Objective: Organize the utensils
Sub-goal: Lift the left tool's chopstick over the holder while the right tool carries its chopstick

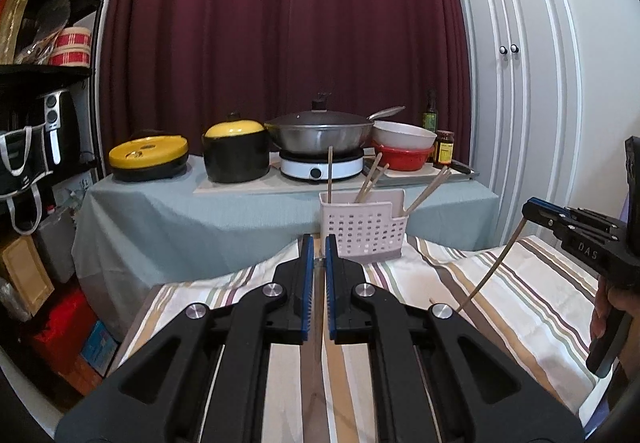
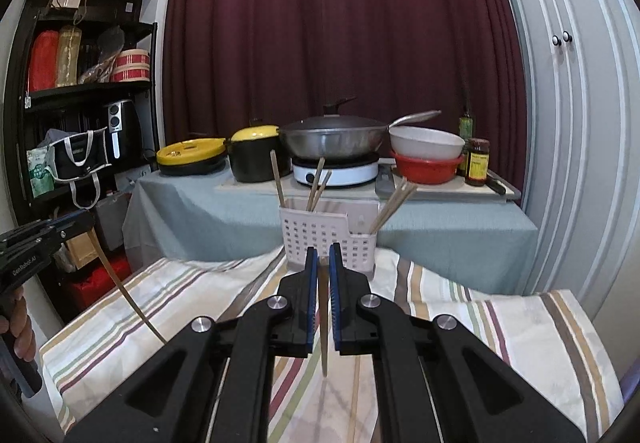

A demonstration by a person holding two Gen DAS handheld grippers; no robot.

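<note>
Jaws of both grippers point(image 1: 319, 243) point(image 2: 324, 255) pinch chopsticks point(image 2: 323, 323) before a chopstick-filled caddy point(image 1: 362, 229).

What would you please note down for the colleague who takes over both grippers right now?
Left gripper: jaws shut on a chopstick, held off the cloth.
Right gripper: jaws shut on another chopstick, its end hanging down.
The white holder stands ahead on the striped cloth.
Done: several chopsticks already stand in the holder.
Left: drop both held chopsticks into the holder.
</note>
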